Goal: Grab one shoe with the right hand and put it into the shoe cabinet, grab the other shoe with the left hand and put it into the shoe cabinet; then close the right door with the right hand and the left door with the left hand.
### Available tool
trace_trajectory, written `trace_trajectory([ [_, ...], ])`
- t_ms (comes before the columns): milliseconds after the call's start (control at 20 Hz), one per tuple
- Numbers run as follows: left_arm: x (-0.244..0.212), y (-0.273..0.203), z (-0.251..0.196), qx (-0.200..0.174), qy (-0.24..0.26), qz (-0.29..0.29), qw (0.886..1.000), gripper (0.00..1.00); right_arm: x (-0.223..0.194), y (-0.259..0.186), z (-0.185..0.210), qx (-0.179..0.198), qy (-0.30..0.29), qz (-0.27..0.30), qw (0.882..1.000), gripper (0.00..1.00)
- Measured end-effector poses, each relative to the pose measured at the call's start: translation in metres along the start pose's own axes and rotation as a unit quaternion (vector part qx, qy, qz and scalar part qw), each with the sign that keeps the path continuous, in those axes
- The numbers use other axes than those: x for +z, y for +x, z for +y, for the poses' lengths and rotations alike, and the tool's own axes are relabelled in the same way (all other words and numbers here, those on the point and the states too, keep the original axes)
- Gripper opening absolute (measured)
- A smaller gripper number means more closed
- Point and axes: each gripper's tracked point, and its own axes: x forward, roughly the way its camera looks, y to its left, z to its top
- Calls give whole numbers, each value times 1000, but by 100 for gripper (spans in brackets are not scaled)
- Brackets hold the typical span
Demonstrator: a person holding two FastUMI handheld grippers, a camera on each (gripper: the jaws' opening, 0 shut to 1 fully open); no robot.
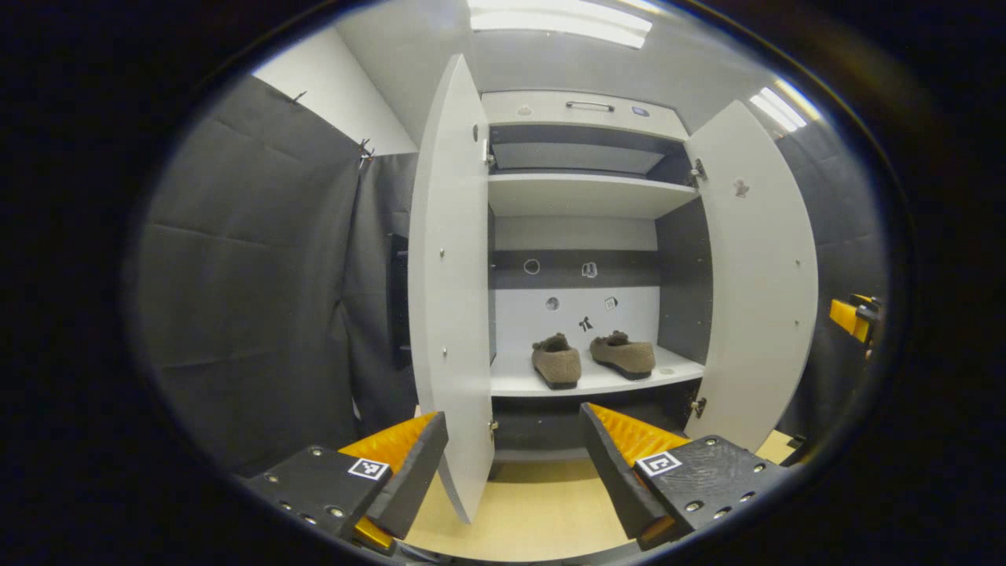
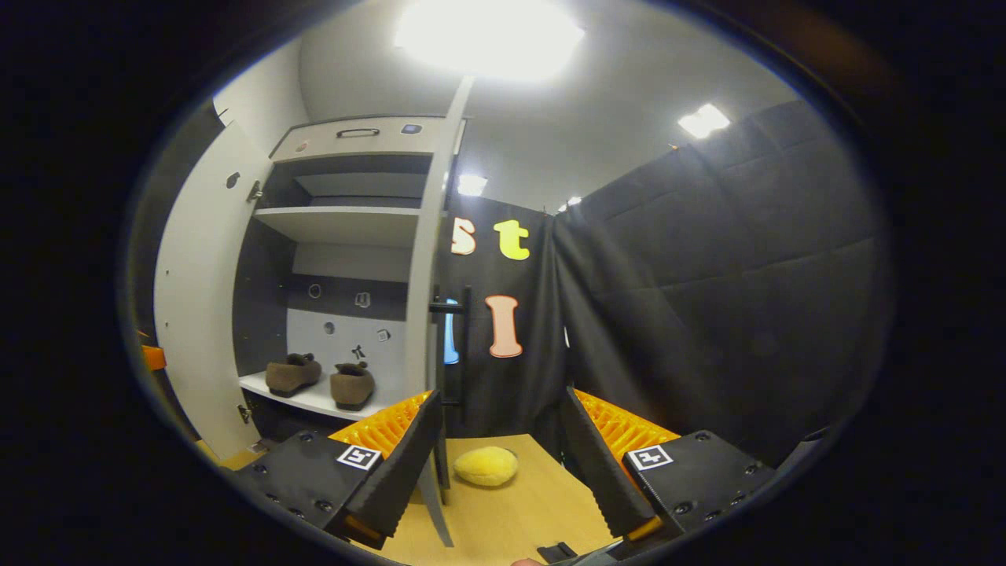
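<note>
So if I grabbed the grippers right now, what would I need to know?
Left gripper: jaws open, holding nothing, pointed at the edge of the left door.
Right gripper: jaws open, holding nothing, beside the edge of the right door.
Both brown shoes, one and the other, sit side by side on the lower shelf of the shoe cabinet.
Done: shoes put away.
Left: both doors stand wide open. Close the right door with the right gripper, then the left door with the left.
A yellow soft thing lies on the floor near the right door; it's not part of the job.
</note>
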Motion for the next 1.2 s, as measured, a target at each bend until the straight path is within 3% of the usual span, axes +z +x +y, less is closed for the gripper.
trace_trajectory([
  [200, 5, -3, 19, 21, 4, -5, 1000, 98, 11, 24, -46, -78, 5, -11, 997, 96],
  [350, 7, -9, 38, 42, 4, -9, 999, 98, 17, 43, -51, -105, 17, -12, 994, 94],
  [700, 3, -24, 84, 94, -9, -5, 996, 98, 21, 72, -4, -78, -1, -20, 997, 96],
  [800, 0, -27, 95, 104, -8, -3, 995, 100, 22, 73, -3, -93, -20, -26, 995, 94],
  [950, -4, -28, 102, 113, -17, 2, 993, 100, 23, 70, 4, -88, -22, -28, 995, 91],
  [1150, -7, -28, 105, 113, -28, 2, 993, 100, 21, 69, 7, -91, -3, -22, 996, 94],
  [1200, -8, -28, 105, 113, -26, 2, 993, 98, 21, 68, 9, -91, -1, -22, 996, 90],
])
